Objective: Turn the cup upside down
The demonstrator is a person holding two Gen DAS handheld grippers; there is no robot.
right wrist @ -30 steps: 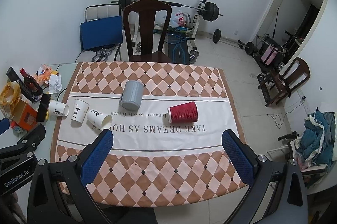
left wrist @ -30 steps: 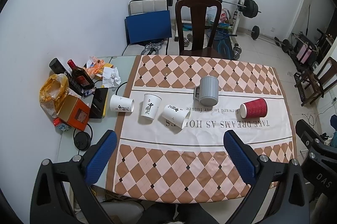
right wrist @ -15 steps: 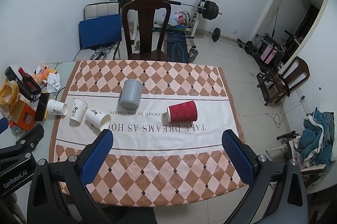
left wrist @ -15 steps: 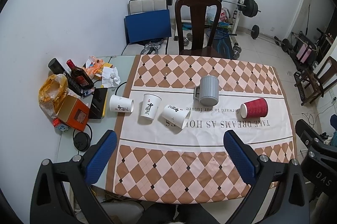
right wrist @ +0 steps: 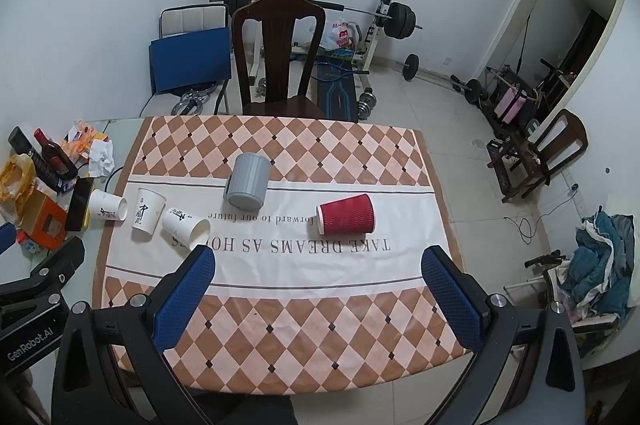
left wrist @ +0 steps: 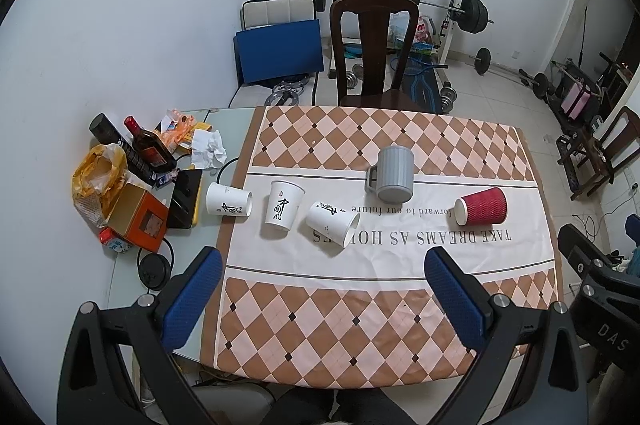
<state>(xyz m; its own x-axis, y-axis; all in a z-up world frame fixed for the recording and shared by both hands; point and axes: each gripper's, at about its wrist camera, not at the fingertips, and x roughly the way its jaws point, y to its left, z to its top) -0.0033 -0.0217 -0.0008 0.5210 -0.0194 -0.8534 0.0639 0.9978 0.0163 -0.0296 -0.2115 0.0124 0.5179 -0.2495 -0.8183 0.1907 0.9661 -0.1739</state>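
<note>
nothing moved; tablecloth (left wrist: 400, 249) reads "take dreams as horses".

Left claw (left wrist: 320, 289) spread wide above tablecloth (left wrist: 384, 305), red cup (left wrist: 481, 207) lying sideways

Print on the white cups (left wrist: 282, 209) too small.
</note>
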